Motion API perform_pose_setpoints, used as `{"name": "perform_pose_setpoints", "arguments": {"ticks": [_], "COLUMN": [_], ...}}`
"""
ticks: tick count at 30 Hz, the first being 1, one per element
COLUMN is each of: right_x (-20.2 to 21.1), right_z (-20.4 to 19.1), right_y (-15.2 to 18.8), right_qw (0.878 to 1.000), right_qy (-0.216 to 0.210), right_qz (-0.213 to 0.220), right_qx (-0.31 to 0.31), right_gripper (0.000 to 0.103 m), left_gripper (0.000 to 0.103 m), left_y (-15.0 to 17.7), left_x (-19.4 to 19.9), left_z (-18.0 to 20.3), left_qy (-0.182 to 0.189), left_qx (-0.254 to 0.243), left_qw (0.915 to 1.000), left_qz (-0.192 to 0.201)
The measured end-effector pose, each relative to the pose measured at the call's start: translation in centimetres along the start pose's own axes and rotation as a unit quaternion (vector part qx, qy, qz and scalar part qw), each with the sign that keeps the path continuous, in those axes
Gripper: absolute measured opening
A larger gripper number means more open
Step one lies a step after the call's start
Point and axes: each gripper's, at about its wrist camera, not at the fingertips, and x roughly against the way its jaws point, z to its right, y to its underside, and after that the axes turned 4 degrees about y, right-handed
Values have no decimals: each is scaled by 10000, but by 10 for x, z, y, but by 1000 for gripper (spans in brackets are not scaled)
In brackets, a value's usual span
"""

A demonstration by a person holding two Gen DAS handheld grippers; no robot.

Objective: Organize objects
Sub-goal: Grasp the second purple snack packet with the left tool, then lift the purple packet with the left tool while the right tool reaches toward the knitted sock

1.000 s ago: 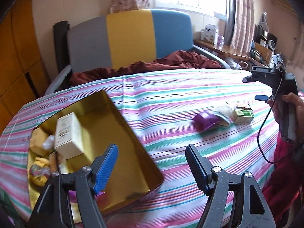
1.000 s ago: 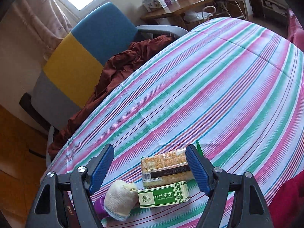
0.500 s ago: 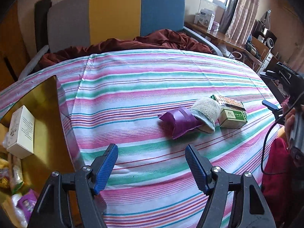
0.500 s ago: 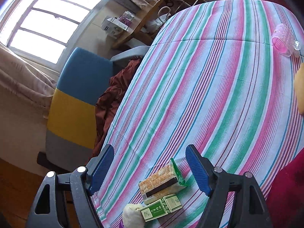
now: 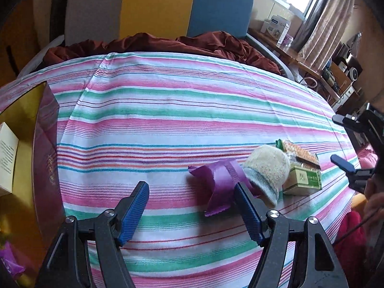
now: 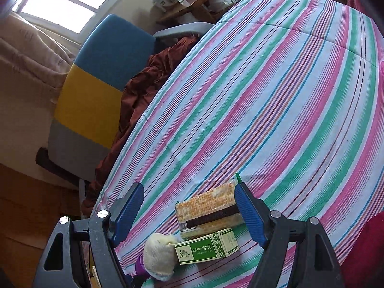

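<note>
- Striped cloth (image 5: 168, 110) in pink, green and white covers the table I am working over; a chair (image 5: 182, 7) with grey, yellow and blue panels stands behind it.
- My left gripper (image 5: 192, 206) hangs with its jaws well apart and empty, just beside a crinkled purple wrapper (image 5: 218, 182).
- My right gripper (image 6: 189, 206) is also wide open, holding nothing, with a cracker packet (image 6: 208, 208) lying between its jaws but untouched.
- Loose items sit clustered, touching: wrapper, a cream knitted cap (image 5: 266, 170), a green box (image 6: 206, 247) and the packet.
- A gold-lined box (image 5: 26, 129) at the left edge already holds things (a white carton (image 5: 7, 153) among them).
- Risk, in my judgement: the items crowd together, so closing on one could nudge or drag its neighbour; the thin wrapper may slip or crumple.
</note>
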Motion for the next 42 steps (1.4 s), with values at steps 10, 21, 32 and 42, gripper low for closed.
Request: {"name": "perform_pose_setpoints", "arguments": {"ticks": [10,21,32,42], "right_x": [-3,-1,-14,-36], "right_z": [-8,-6,-30,-73], "right_y": [-2,-4,4,35], "right_qw": [9996,9995,9956,9726], "right_qy": [78,110,-343,-282], "right_qz": [-51,19,-420,-1034], "right_qx": [257,286,764,2061], "right_gripper": [79,79,79,79], "left_gripper": [59,34,36,36], "left_y": [-11,20,23,24], "left_x": [-32,-21,-22,-21], "left_z": [4,4,-2,-9], "left_qy": [50,29,257,501], "left_qx": [104,-638,-614,-453], "left_qw": [9997,9967,9960,9957], "left_qz": [215,508,589,627]}}
